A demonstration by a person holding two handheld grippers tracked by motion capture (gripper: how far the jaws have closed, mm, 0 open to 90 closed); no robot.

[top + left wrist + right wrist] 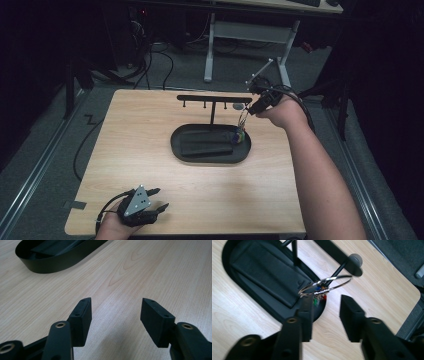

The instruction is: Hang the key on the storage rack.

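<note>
Right tool [251, 106] is up at the far right end of the rack [215, 99], above the right end of the tray [210, 145]. In the right gripper view its jaws stand partly apart, nothing pinched between them. The key ring [327, 283] hangs on the end peg [338, 271] of the rack, just past the jaw tips. The wire loop is round the peg; a small bunch of coloured bits [319, 296], green, red and blue, dangles under it. The ring's near edge looks to sit at the tip of one jaw; touching or not, cannot tell because of blur. From the high view the ring [242, 120] hangs down from the rack's right end, with its coloured bunch [238, 136] over the tray's right rim.

Tray is a black oval, mid tabletop [150, 170], with a flat dark pad [205, 145] inside. The rack's post stands at the tray's far edge, crossbar on top, several short pegs pointing down.

Left tool [157, 199] rests low at the near left corner of the tabletop, well apart from the tray. Left gripper view: jaws wide, bare wood [140, 277] between them, tray wall [57, 263] far off at top left.
</note>
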